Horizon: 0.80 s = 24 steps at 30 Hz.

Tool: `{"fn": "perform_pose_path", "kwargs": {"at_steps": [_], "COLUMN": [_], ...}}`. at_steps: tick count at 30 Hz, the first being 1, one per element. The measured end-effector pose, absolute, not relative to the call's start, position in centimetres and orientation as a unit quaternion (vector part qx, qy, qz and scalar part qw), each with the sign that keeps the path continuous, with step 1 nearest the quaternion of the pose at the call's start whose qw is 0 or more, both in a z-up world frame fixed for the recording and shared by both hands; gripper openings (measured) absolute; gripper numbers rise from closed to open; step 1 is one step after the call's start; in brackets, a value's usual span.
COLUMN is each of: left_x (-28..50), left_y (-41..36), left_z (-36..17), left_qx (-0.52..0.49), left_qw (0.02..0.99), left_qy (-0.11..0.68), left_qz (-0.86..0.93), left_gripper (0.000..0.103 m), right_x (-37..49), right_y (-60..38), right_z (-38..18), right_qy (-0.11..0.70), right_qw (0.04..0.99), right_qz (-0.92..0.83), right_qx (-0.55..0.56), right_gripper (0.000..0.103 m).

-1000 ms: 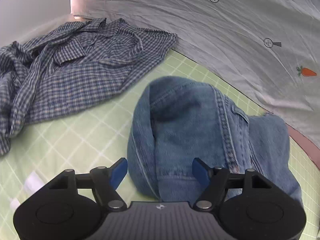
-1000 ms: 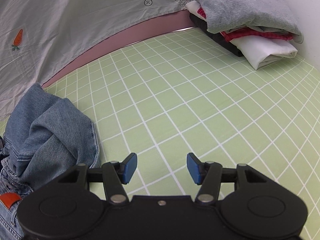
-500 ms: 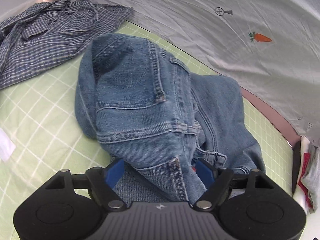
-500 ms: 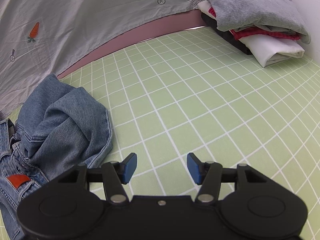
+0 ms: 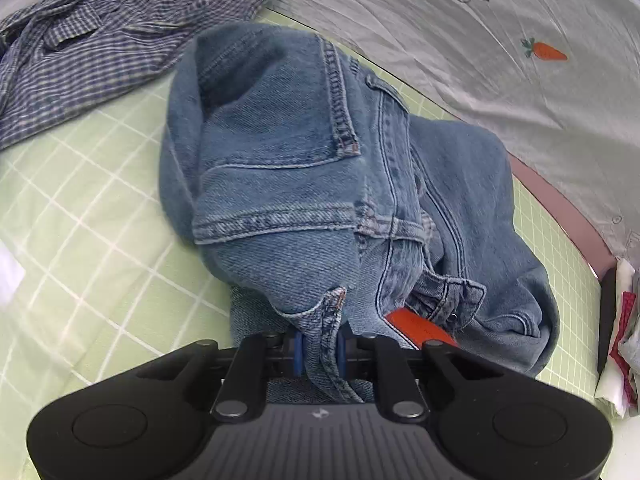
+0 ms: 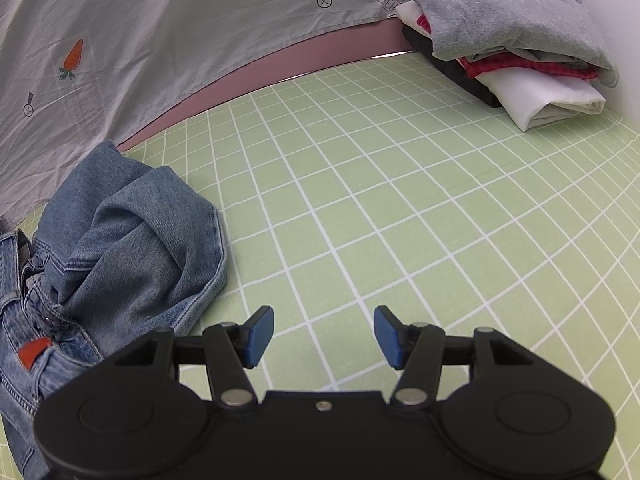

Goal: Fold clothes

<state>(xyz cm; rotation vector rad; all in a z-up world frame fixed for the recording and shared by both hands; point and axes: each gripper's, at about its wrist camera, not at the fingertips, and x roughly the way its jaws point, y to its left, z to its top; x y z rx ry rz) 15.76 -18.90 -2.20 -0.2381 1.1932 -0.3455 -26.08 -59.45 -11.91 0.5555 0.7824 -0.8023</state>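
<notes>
- The left gripper (image 5: 319, 350) is clamped on a seamed edge of the crumpled blue denim jeans (image 5: 320, 184), which lie heaped on the green white-gridded mat (image 5: 92, 216). The grip takes in only a narrow bit of hem — heavy denim could slide out of it if pulled sharply.
- The right gripper (image 6: 323, 338) hangs over bare mat with its fingers spread apart, holding nothing, the jeans just to its left. Lifting by one point alone would likely leave the cloth hanging twisted rather than spread flat.
- The legs are tucked into one another around the orange-red label (image 5: 420, 328). A tug could tighten that tangle instead of opening it.
- The rumpled blue-and-white checked shirt (image 5: 100, 40) lies near the far side of the jeans. A wide drag might catch it.
- The pile of folded clothes under a grey top (image 6: 516, 36) sits well apart, at the mat's far corner — at risk only from a long sweep.
</notes>
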Motion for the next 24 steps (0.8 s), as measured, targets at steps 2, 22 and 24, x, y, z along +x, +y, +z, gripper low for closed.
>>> {"fn": "perform_pose_path", "kwargs": {"at_steps": [2,22,24], "left_x": [16.1,16.5,15.8], "left_y": [-17.0,-11.5,-13.5], "left_z": [-1.5,1.6,2.1], "left_qx": [-0.114,-0.107,-0.094], "left_qw": [0.818,0.866,0.868], "left_qy": [0.545,0.486,0.481], "left_qz": [-0.145,-0.054,-0.086], "left_gripper": [0.014,0.069,0.076], "right_x": [-26.0,-24.4,-24.4], "right_y": [-59.4,-58.1,-58.1], "right_z": [-12.0,-12.3,-12.3], "right_qy": [0.369,0.395,0.395], "right_qw": [0.811,0.815,0.815], "right_qz": [-0.374,-0.354,-0.354], "right_qx": [0.258,0.233,0.233], "right_gripper": [0.056,0.056,0.056]}}
